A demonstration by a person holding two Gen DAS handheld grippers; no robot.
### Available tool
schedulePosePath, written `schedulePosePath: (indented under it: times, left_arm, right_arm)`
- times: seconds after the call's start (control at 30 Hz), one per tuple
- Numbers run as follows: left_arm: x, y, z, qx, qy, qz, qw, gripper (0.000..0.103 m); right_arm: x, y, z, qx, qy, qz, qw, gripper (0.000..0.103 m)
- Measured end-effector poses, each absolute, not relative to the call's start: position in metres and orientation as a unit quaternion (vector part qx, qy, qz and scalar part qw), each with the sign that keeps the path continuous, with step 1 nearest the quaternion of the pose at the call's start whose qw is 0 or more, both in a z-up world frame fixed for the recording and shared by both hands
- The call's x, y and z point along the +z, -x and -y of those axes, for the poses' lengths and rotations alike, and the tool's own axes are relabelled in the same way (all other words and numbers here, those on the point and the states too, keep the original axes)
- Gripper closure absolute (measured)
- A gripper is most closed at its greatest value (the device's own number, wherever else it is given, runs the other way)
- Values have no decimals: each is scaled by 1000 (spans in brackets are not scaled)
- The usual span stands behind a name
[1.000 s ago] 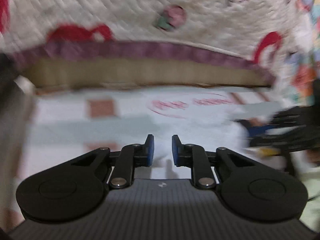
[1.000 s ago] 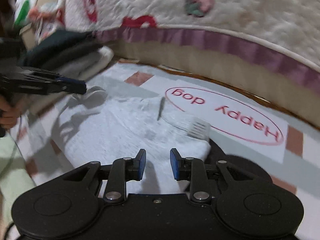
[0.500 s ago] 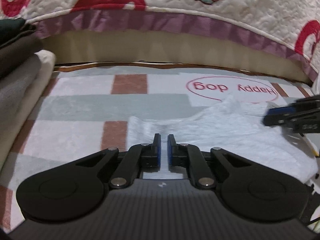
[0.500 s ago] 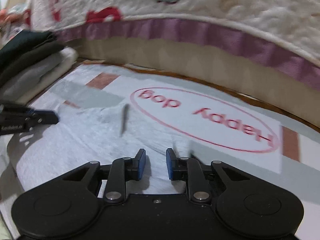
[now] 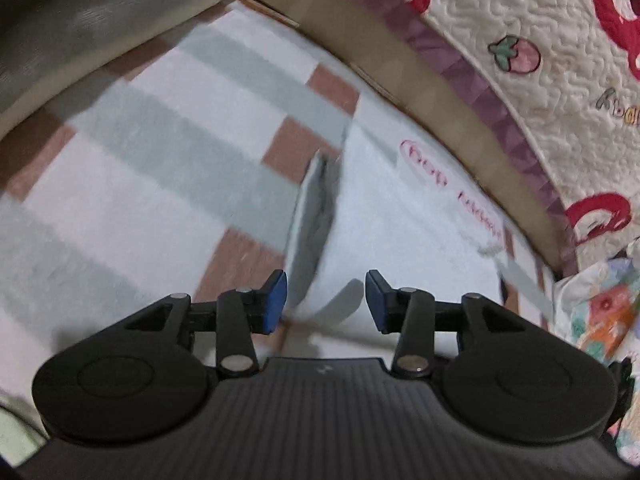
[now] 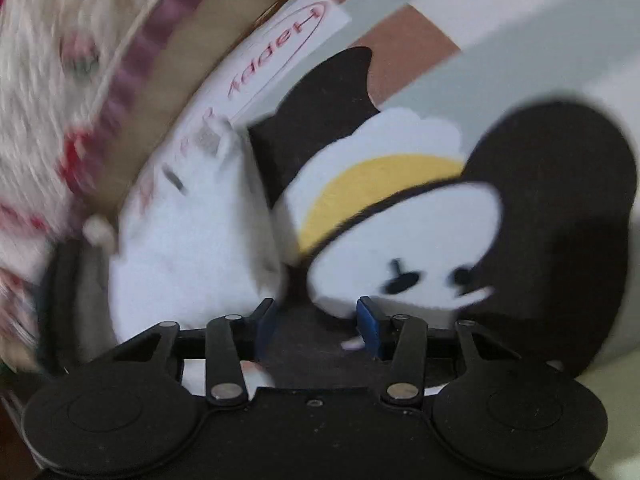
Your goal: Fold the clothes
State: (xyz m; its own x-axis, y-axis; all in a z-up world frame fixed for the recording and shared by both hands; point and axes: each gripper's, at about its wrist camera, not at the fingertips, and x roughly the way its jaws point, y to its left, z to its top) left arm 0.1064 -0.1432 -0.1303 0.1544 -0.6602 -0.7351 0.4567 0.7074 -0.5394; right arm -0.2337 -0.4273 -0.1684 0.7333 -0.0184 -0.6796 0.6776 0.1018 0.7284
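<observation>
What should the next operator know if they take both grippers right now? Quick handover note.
Left gripper: jaws have just been opening, pads clear, over the folded edge of the white garment.
Right gripper: jaws have just been opening, nothing pinched, the garment's right edge just ahead.
Garment lies on the checked mat, partly folded; a stack of folded clothes sits at the far left.
Done: both grippers appear to have let go of a fold.
Left: probably check that the fold is neat, finish folding, move it to the stack.
</observation>
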Motion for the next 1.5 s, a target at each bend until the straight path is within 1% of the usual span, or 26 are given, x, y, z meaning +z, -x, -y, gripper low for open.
schedulePosePath:
  times: [0.03,0.1,0.2,0.23,0.3,0.37,0.47,0.57,0.67,0.7,0.73,0.77,0.8,0.83,0.9,1.1,1.13,1.17,1.27,1.3,1.33,1.37,1.4,1.43,1.47,1.5]
  left_arm:
    - [-132,-103,139,-366,98,-538,753,60]
    - [-137,-99,130,-362,146,-556,734,58]
    - [-154,-97,130,-370,234,-598,671,51]
    - [-160,-95,137,-375,235,-611,657,49]
    - [-169,-87,153,-376,212,-627,648,49]
    - [-175,-83,160,-358,229,-626,654,49]
    - [-185,-84,160,-301,304,-602,675,45]
    - [-187,-80,167,-293,308,-575,699,46]
    - [-181,-69,172,-292,290,-545,731,56]
    - [-178,-65,173,-291,285,-537,738,60]
    - [-175,-63,174,-291,278,-533,744,63]
    - [-172,-62,174,-292,271,-528,750,65]
    - [-169,-61,175,-294,264,-524,754,68]
    - [-165,-60,174,-298,257,-520,758,69]
    - [-163,-66,170,-299,256,-521,757,69]
    - [-163,-75,179,-315,216,-532,756,66]
    - [-161,-76,179,-317,212,-533,756,66]
    - [-160,-77,178,-314,210,-534,756,66]
    - [-158,-81,177,-308,218,-538,754,65]
    - [-159,-82,177,-306,224,-539,752,64]
    - [-160,-82,177,-304,230,-540,751,60]
    - [-162,-83,178,-301,236,-541,749,58]
    - [-163,-83,178,-299,243,-541,748,57]
    - [-165,-84,178,-296,249,-542,746,56]
    - [-167,-84,178,-294,255,-543,744,57]
    - [-165,-84,176,-292,257,-539,747,58]
  right_arm:
    - [-170,233,426,-243,-640,-250,685,52]
    - [-171,228,422,-232,-657,-230,679,52]
    - [-175,210,415,-206,-652,-248,686,51]
    - [-177,204,413,-199,-649,-255,688,51]
    - [-182,195,412,-197,-642,-263,693,51]
    - [-187,190,413,-201,-644,-244,696,51]
    - [-192,188,413,-205,-638,-191,717,49]
    - [-196,187,406,-210,-615,-147,746,46]
    - [-193,182,407,-221,-604,-132,754,46]
    - [-190,180,414,-223,-596,-136,760,48]
    - [-183,177,419,-222,-582,-138,770,67]
    - [-175,176,422,-216,-562,-138,786,74]
    - [-164,176,425,-209,-537,-140,805,79]
    - [-152,176,424,-200,-503,-145,829,83]
    - [-135,178,421,-182,-449,-156,861,85]
    - [-154,197,437,-220,-421,-209,855,88]
    - [-152,198,438,-233,-407,-215,857,97]
    - [-148,202,441,-254,-396,-220,854,102]
    - [-138,215,454,-286,-398,-229,841,97]
    - [-129,213,453,-275,-380,-229,853,95]
    - [-119,206,448,-261,-347,-234,870,93]
    - [-109,197,442,-246,-311,-241,886,90]
    - [-99,184,436,-226,-274,-248,901,79]
    - [-93,171,430,-207,-246,-254,912,64]
    - [-90,158,425,-190,-223,-258,921,59]
    - [-90,146,422,-178,-204,-262,926,58]
